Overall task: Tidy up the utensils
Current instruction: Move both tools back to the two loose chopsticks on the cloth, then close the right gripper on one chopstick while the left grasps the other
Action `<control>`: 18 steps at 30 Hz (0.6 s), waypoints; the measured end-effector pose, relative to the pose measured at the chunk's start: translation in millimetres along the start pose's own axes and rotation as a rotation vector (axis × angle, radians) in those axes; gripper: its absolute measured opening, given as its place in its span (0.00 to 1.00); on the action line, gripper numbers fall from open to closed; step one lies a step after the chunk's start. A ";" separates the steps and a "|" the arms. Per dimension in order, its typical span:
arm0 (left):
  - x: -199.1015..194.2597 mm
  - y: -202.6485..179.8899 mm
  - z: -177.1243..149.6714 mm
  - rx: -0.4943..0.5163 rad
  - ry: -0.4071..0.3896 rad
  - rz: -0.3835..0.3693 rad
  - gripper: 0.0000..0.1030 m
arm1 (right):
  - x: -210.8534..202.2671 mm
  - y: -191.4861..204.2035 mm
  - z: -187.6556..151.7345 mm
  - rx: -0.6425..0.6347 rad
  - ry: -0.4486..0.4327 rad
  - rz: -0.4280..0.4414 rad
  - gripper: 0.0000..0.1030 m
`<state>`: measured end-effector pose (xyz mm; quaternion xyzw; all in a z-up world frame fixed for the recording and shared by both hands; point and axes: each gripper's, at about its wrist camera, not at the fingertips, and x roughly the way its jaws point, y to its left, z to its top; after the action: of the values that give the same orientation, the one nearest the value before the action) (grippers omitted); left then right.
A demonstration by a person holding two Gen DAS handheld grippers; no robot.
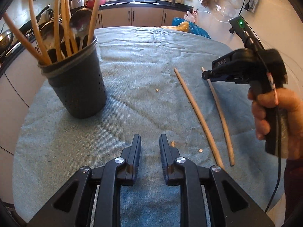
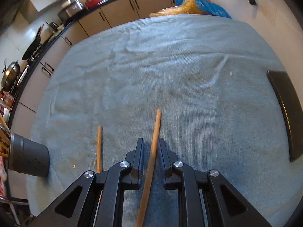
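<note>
A dark perforated holder (image 1: 75,87) stands on the left of the towel, with several wooden chopsticks and two metal spoons (image 1: 79,26) upright in it. Two wooden chopsticks lie loose on the right: one (image 1: 197,113) nearer the middle, the other (image 1: 221,117) beyond it. My left gripper (image 1: 150,139) hovers low over bare towel, its jaws a little apart with nothing between them. A hand holds my right gripper (image 1: 206,75) over the far chopstick's upper end. In the right wrist view that chopstick (image 2: 156,124) runs between the fingers of the right gripper (image 2: 151,142), and the pads stand clear of it.
A blue-grey towel (image 1: 142,66) covers the table, with a few crumbs (image 1: 156,90) on it. A dark flat object (image 2: 286,113) lies at the right edge. Blue and yellow plastic bags (image 1: 181,25) sit at the far edge. Kitchen cabinets (image 1: 132,16) stand behind.
</note>
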<state>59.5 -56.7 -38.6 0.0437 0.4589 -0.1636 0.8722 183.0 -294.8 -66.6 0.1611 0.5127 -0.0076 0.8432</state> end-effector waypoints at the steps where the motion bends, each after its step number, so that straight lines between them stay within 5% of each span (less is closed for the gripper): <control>1: 0.8 -1.8 2.7 0.001 0.001 -0.002 0.19 | -0.8 -1.1 -1.5 -0.010 -0.004 0.002 0.14; 3: 2.4 -6.0 9.3 0.002 0.009 -0.006 0.19 | -0.5 -3.0 -3.2 -0.016 -0.003 0.009 0.08; 18: 77.4 -57.0 101.2 -0.047 0.179 -0.024 0.24 | -71.1 -67.2 -50.6 0.081 -0.148 0.231 0.07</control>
<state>161.1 -152.4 -39.3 0.0320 0.5393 -0.1586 0.8264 93.8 -355.2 -44.1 0.2519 0.4266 0.0570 0.8668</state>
